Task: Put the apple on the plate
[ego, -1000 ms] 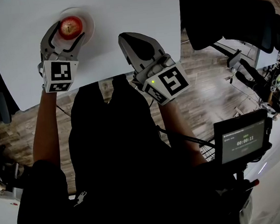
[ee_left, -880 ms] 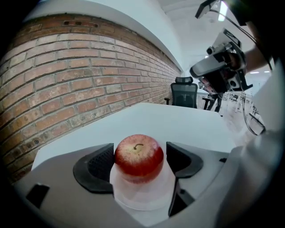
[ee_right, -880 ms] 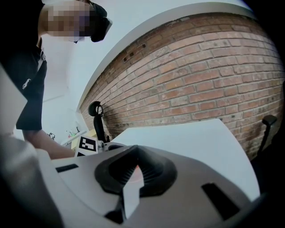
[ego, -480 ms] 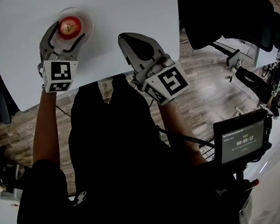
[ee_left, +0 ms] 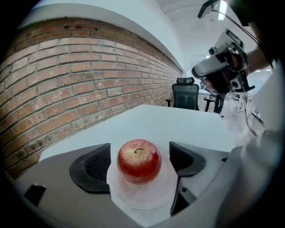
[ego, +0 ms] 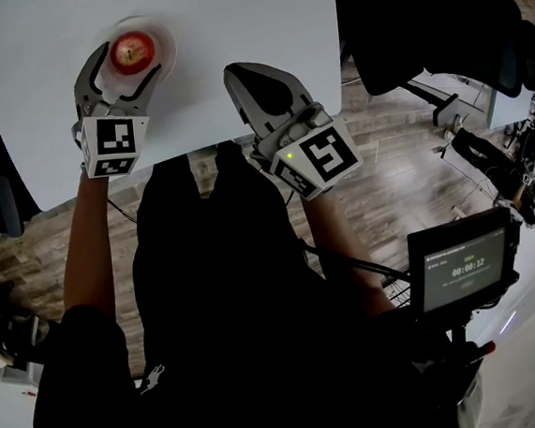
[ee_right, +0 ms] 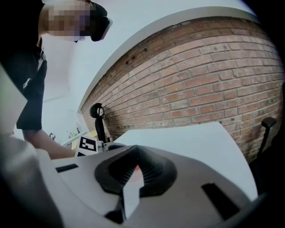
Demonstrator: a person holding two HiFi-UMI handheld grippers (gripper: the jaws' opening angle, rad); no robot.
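A red apple [ego: 132,50] stands upright on a small white plate [ego: 164,39] at the far left of the white table [ego: 229,14]. My left gripper [ego: 126,67] is open around it and its jaws have just been opening. In the left gripper view the apple [ee_left: 139,160] sits on the plate [ee_left: 138,199] between the two black pads [ee_left: 97,165], with a gap on each side. My right gripper [ego: 238,75] is shut with nothing in it, resting over the table's near edge. In the right gripper view its pads [ee_right: 153,171] meet, with a red glimpse behind them.
A black office chair [ego: 438,32] stands right of the table, over the wood floor [ego: 404,162]. A small screen [ego: 466,269] showing a timer sits at the lower right. A brick wall [ee_left: 67,75] runs behind the table.
The left jaws stand a little wider round the apple than a second ago. The apple stays put on the plate. Neither hand has shifted.
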